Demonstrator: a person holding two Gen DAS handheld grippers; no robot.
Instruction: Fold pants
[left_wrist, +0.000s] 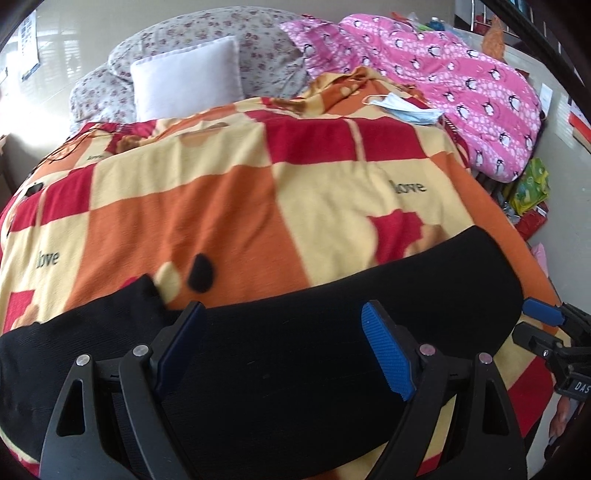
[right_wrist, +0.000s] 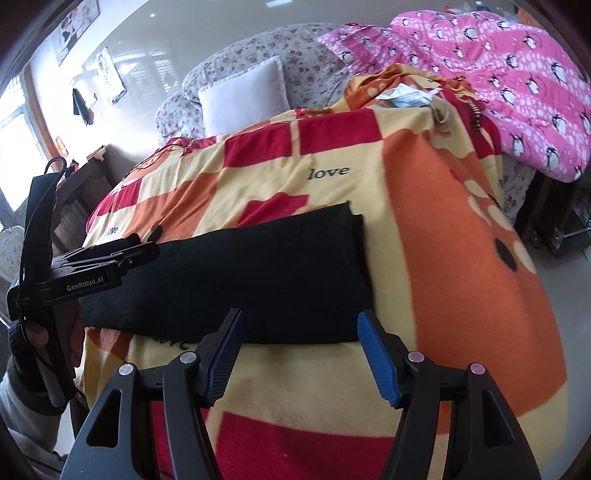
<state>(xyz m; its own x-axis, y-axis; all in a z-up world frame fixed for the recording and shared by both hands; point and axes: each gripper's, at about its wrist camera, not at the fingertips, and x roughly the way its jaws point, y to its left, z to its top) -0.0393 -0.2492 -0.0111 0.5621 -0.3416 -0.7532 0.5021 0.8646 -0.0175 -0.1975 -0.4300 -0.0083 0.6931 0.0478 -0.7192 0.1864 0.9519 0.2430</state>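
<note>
Both grippers' fingers (left_wrist: 388, 350) spread, empty, over folded black pants (right_wrist: 258, 273) on checked blanket (right_wrist: 443, 229).

Pants (right_wrist: 258, 273) lie on the blanket (right_wrist: 443, 258), pillow (right_wrist: 243, 96) behind.

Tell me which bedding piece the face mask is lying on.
The checkered blanket: the mask sits at its far edge, beside the pink penguin quilt, not on it.

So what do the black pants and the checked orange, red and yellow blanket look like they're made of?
Black pants: apparently a matte knit, with faint ribbing and no sheen. Checked orange, red and yellow blanket: probably soft fleece, given its fuzzy, light-absorbing surface and gentle wrinkles.
</note>
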